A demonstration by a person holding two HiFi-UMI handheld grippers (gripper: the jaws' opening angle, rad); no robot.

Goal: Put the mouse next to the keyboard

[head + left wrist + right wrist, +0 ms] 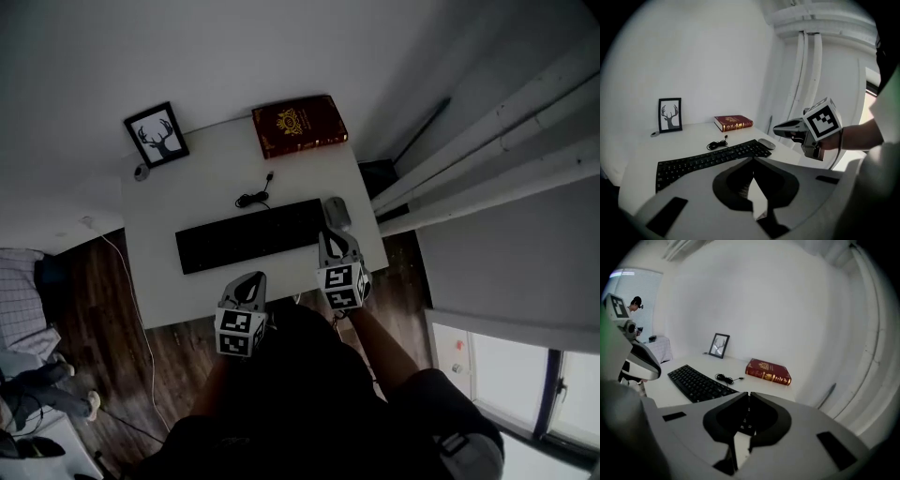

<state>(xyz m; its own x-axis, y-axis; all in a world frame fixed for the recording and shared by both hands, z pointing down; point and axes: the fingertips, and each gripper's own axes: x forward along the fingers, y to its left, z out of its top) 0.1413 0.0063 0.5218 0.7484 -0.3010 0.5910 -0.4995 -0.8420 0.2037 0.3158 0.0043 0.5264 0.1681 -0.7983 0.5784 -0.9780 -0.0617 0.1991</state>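
Note:
A black keyboard (248,234) lies across the white desk (150,244). The grey mouse (337,212) rests on the desk right at the keyboard's right end; in the left gripper view the mouse (766,143) sits just past the keys (708,161). My right gripper (333,234) hovers just on the near side of the mouse, jaws shut with nothing between them; its own view shows the tips meeting (748,393) and no mouse. My left gripper (251,279) hangs over the desk's front edge below the keyboard, its jaws (753,159) together and empty.
A red book (298,125) and a framed deer picture (156,134) stand at the desk's back edge. A coiled black cable (253,197) lies behind the keyboard. White pipes (487,150) run along the right; wooden floor (94,291) lies to the left.

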